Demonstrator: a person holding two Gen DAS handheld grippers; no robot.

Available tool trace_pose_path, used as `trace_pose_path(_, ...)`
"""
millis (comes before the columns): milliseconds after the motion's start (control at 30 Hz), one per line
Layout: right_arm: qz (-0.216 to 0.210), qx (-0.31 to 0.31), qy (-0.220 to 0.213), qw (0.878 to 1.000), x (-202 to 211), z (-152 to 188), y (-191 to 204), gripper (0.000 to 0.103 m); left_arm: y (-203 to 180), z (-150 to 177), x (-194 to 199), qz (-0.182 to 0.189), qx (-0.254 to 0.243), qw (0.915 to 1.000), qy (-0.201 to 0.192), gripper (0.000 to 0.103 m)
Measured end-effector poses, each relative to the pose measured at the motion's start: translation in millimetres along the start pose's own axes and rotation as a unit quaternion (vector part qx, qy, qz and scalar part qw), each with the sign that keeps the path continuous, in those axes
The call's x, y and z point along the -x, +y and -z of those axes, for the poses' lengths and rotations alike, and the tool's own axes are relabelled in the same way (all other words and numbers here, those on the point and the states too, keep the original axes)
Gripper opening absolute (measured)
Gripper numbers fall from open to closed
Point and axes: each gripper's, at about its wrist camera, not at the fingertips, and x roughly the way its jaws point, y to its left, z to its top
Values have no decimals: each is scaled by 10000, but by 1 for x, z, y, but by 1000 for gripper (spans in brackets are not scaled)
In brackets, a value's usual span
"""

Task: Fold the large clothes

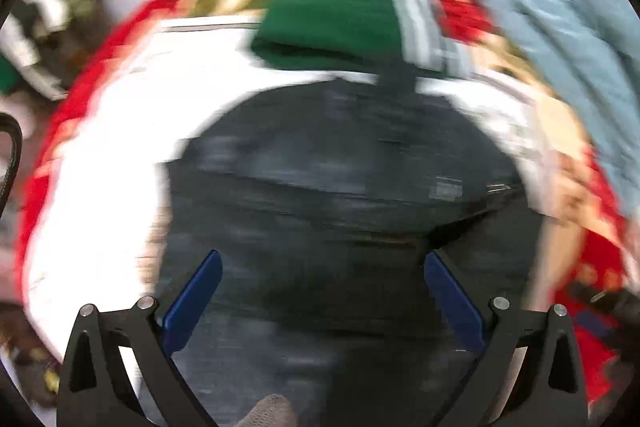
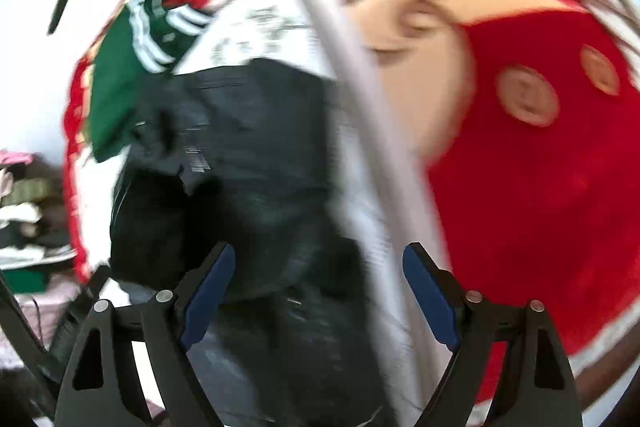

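A dark denim garment [image 1: 332, 187] lies on a white board [image 1: 100, 163] over a red patterned blanket [image 1: 72, 91]. Both views are motion-blurred. My left gripper [image 1: 322, 263] is open and empty, its blue pads [image 1: 196, 299] spread just above the near part of the garment. In the right wrist view the same dark garment [image 2: 248, 155] lies bunched on the white board [image 2: 360, 131]. My right gripper [image 2: 318, 259] is open and empty over the garment's near right edge.
A folded green garment with white stripes [image 1: 332, 15] lies beyond the dark one and also shows in the right wrist view [image 2: 120, 79]. A light blue cloth [image 1: 560, 27] hangs at the right. A clothes pile [image 2: 24, 195] sits far left. The red blanket [image 2: 540, 187] spreads right.
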Motion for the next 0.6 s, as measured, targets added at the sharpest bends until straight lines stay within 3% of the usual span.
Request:
trace_pose_path(67, -120, 116, 114, 9998, -16, -11, 23, 87, 30, -1, -8, -348, 149, 9993, -8, 103)
trace_pose_path(167, -328, 18, 260, 9991, -34, -23, 46, 87, 72, -1, -27, -393, 596, 9973, 179, 103)
trace_pose_path(267, -495, -210, 286, 9981, -41, -31, 61, 87, 101, 4, -46, -697, 906, 9930, 296, 103)
trace_pose_path(433, 345, -135, 374, 9986, -65, -35, 60, 87, 128, 8, -93, -1074, 1161, 9853, 641, 103)
trace_pose_path(533, 733, 4, 935, 9929, -101, -32, 53, 85, 129, 4, -122, -1214, 1016, 9845, 759, 103)
trace_pose_path(567, 747, 136, 983, 9923, -109, -29, 55, 72, 129, 2, -127, -1257, 918, 9849, 761, 103)
trace_pose_path(600, 823, 410, 1009, 9906, -116, -25, 62, 29, 126, 1, -130, -1322, 787, 9854, 726, 103)
